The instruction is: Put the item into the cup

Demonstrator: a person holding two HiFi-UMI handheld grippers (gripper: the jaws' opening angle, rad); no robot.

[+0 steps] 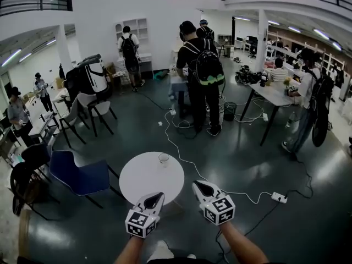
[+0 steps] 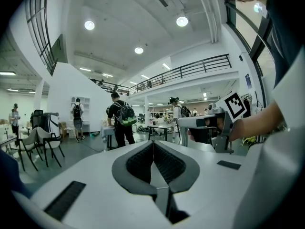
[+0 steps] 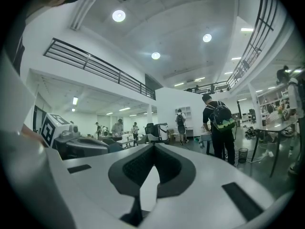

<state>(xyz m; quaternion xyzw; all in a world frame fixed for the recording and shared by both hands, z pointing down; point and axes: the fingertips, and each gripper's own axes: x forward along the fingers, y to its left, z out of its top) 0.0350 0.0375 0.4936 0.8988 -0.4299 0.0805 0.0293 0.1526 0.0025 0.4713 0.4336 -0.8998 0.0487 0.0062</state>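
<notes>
A small clear glass cup stands upright near the far edge of a round white table. My left gripper hovers over the table's near edge, its jaws shut with nothing between them. My right gripper is level with it, just off the table's right side. Its jaws meet at the tips and hold nothing. Both point away from me, roughly level. No loose item to go in the cup shows in any view, and the cup is out of sight in both gripper views.
A blue chair stands left of the table. A white cable runs across the dark floor to a power strip at the right. Several people with backpacks stand beyond, near a desk and black chairs.
</notes>
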